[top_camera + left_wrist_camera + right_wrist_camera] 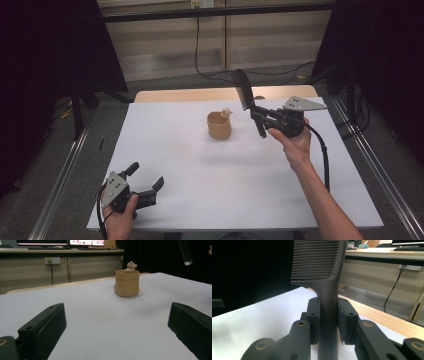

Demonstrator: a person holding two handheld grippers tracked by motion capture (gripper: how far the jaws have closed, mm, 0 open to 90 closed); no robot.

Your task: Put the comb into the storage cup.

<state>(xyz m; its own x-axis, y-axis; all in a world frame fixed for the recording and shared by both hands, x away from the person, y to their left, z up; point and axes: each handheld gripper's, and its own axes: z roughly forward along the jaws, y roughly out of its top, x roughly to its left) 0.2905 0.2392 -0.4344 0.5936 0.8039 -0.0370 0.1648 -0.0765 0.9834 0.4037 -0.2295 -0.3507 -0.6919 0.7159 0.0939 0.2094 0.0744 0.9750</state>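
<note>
**Black plastic comb held above the table**

The black plastic comb [243,90] stands right of centre in the upper half of the high view, its handle clamped between the right gripper [261,121]'s jaws, teeth end up. Just left of it a tan, soft-sided cup [219,125] sits on the white table [210,190]. At lower left, the left gripper [146,182] rests spread wide, holding nothing.

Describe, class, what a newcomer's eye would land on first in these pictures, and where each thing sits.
First, the black comb, held upright above the table's far right, its handle clamped between the right gripper's fingers. Next, the tan pot near the middle of the white table, with a small bear figure peeking out. The left gripper rests open at the near left corner.
</note>
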